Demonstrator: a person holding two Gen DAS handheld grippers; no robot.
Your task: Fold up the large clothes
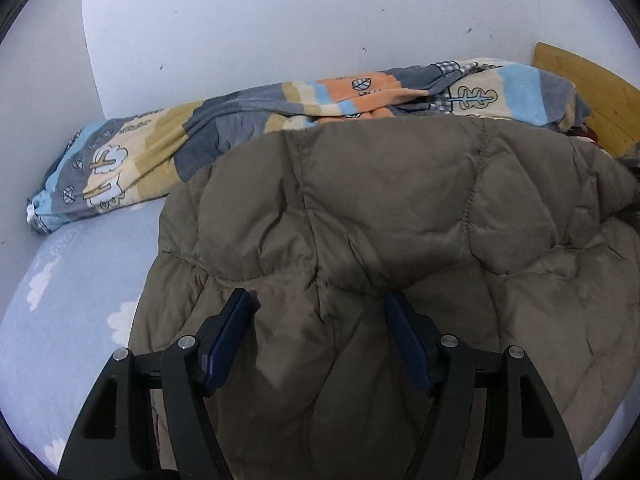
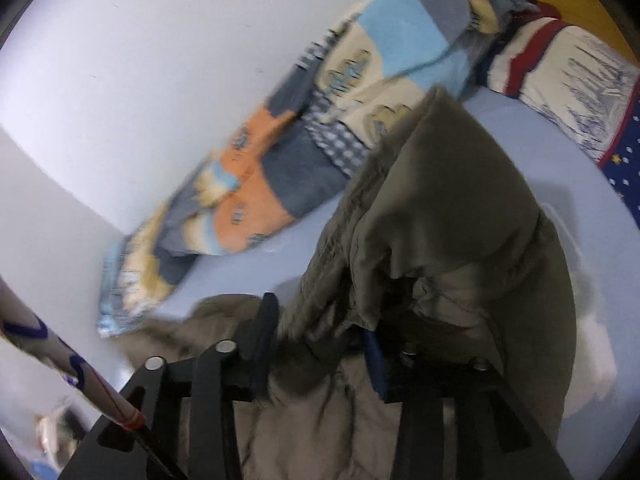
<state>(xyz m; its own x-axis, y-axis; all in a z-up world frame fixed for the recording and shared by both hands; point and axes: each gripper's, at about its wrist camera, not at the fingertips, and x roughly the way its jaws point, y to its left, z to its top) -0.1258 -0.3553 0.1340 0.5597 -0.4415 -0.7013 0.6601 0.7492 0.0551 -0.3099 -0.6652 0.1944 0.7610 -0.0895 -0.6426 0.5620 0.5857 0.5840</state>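
Coat partly folded on the bed
Our left gripper (image 1: 318,320) hangs released over the coat (image 1: 400,216); our right gripper (image 2: 320,340) straddles bunched coat fabric, grip unclear; more folds remain.

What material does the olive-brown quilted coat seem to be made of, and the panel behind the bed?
The olive-brown quilted coat looks like matte synthetic fabric over padding: stitched seams separate puffy sections. The yellowish panel behind the bed looks like lightly finished wood, showing grain lines; laminate is possible.
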